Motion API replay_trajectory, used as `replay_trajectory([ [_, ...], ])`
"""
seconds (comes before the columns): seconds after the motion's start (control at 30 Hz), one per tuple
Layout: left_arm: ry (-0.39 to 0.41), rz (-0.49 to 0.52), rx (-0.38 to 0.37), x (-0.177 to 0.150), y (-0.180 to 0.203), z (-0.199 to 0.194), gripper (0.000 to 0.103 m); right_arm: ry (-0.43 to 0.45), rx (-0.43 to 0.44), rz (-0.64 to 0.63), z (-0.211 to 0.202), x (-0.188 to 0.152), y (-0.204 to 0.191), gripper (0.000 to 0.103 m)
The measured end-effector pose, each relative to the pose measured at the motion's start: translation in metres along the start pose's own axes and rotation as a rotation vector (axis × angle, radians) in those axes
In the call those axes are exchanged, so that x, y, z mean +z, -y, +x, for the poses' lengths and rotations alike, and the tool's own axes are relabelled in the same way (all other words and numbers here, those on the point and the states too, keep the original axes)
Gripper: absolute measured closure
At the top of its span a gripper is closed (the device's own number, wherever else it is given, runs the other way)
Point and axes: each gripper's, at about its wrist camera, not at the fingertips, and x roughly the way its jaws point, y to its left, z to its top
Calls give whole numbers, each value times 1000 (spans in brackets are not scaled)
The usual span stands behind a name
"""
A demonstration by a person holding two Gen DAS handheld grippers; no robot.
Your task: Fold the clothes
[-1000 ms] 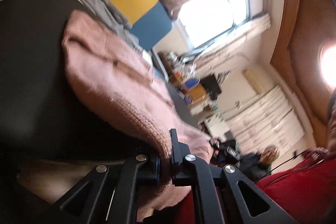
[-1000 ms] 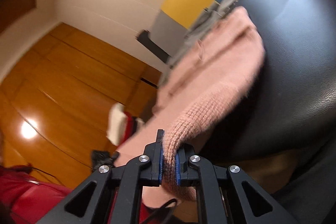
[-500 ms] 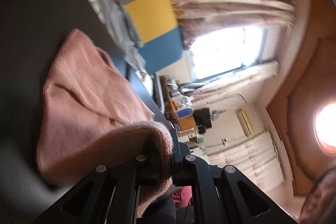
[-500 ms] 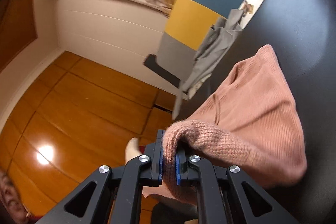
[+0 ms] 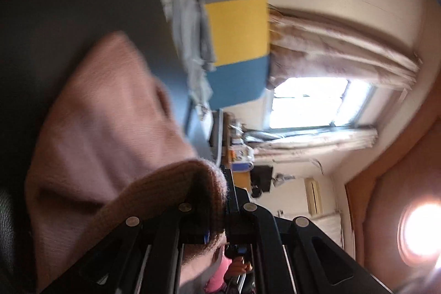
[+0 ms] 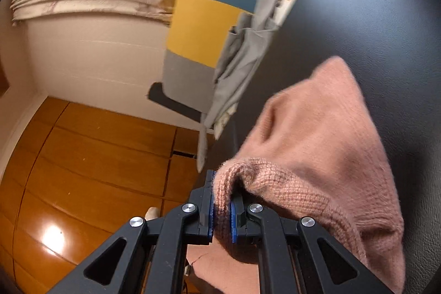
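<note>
A pink knitted sweater (image 5: 104, 134) lies on a black leather surface (image 5: 69, 4), its near edge doubled over. My left gripper (image 5: 220, 211) is shut on a thick roll of that edge, which covers its left finger. In the right wrist view the same pink sweater (image 6: 325, 145) spreads to the right over the black surface (image 6: 372, 4), and my right gripper (image 6: 222, 208) is shut on a fold of its knit between the blue pads (image 6: 210, 211). Both views are tilted sideways.
A grey garment (image 6: 242, 57) hangs over the far edge of the black surface, in front of a blue, yellow and grey panel (image 6: 209, 18). Orange wooden floor (image 6: 82, 170) lies to the left. A bright window (image 5: 308, 101), curtains and a cluttered desk (image 5: 239, 156) stand beyond.
Both grippers have carried the sweater's near edge forward over the rest of the garment, so it now lies doubled. Both views have rolled, and the red clothing has dropped out of sight.
</note>
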Motion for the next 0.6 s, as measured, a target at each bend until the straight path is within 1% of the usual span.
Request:
replay_trajectory([
  [0.1, 6, 60, 12, 16, 17, 0, 97, 18, 24, -54, -2, 12, -17, 94],
  [0.17, 6, 72, 58, 31, 13, 11, 97, 24, 11, -73, 6, 23, -16, 94],
  [0.33, 3, 19, 183, 53, -24, 37, 97, 0, -95, -33, 42, 35, 20, 94],
  [0.37, 4, 9, 199, 57, -31, 41, 97, -1, -115, -22, 48, 36, 29, 94],
  [0.43, 18, 8, 202, 60, -42, 48, 97, 3, -152, -23, 56, 37, 41, 94],
  [0.53, 8, 12, 232, 60, -54, 55, 97, 4, -209, -61, 62, 35, 51, 96],
  [0.57, 10, 11, 227, 60, -56, 55, 97, 5, -219, -84, 64, 34, 50, 96],
  [0.6, 15, 9, 213, 59, -57, 54, 97, 3, -228, -108, 66, 32, 48, 93],
])
